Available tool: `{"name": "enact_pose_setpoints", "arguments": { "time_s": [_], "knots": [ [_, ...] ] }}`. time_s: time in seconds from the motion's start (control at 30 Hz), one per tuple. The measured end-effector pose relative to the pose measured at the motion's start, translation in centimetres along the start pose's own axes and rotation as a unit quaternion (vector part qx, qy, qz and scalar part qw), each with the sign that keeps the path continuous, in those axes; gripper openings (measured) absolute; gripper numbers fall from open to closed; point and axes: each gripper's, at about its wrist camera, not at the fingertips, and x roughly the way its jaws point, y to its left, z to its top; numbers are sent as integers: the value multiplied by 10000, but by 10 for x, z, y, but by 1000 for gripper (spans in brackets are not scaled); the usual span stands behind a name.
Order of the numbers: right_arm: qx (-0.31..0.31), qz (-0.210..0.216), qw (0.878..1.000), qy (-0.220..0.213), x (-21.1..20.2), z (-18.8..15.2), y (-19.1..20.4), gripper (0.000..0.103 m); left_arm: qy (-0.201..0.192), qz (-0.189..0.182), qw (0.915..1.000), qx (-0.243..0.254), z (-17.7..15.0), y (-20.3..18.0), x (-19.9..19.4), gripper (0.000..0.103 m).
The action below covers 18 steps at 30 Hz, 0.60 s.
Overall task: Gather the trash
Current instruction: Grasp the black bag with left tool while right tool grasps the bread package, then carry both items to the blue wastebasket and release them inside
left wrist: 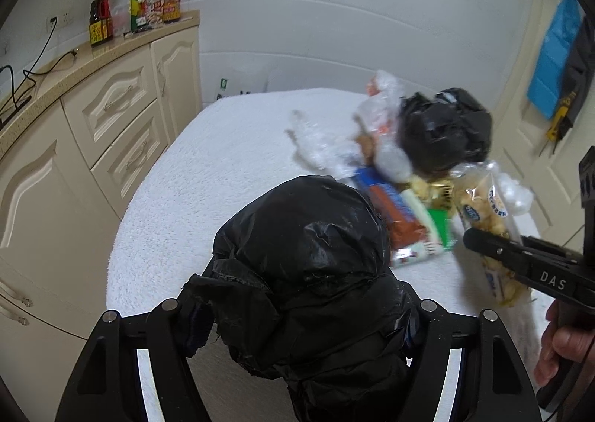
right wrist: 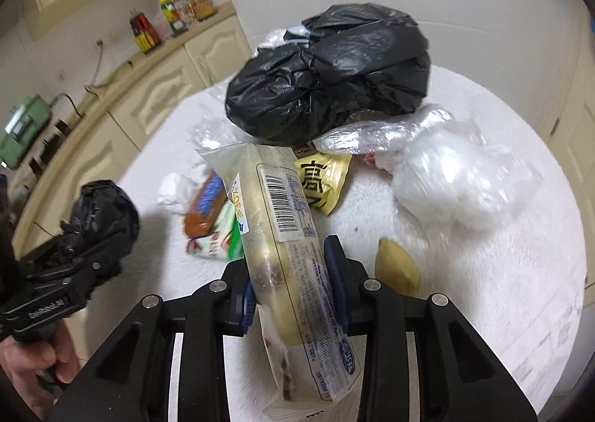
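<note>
left tongs point(left wrist: 297, 314) grip black bag point(left wrist: 308, 258); right tongs point(right wrist: 293, 284) pinch clear wrapper point(right wrist: 286, 236), probably snack.

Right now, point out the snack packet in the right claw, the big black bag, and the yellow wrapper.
snack packet point(right wrist: 290, 232), right wrist view, on its barcode label.
big black bag point(right wrist: 327, 76), right wrist view, on its crumpled middle.
yellow wrapper point(right wrist: 321, 180), right wrist view, on its printed face.

A home kitchen: cream cabinets point(left wrist: 111, 113), countertop point(left wrist: 74, 65) with oil bottles point(left wrist: 156, 2).
</note>
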Motion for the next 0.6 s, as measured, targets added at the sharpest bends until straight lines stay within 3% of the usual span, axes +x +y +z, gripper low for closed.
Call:
{"name": "enact_pose_setpoints", "arguments": {
  "time_s": [0.17, 0.33, 0.6],
  "knots": [
    [322, 334, 9984, -308, -36, -9, -12, 33, -176, -167, 9995, 191, -1, -28, -28, 70],
    [583, 410, 9947, -741, -85, -18, -35, 33, -429, -485, 9964, 553, 3, -75, -60, 70],
    [1183, -123, 9813, -1512, -180, -32, -113, 33, -707, -1189, 9816, 1316, 13, -190, -77, 70]
  ]
}}
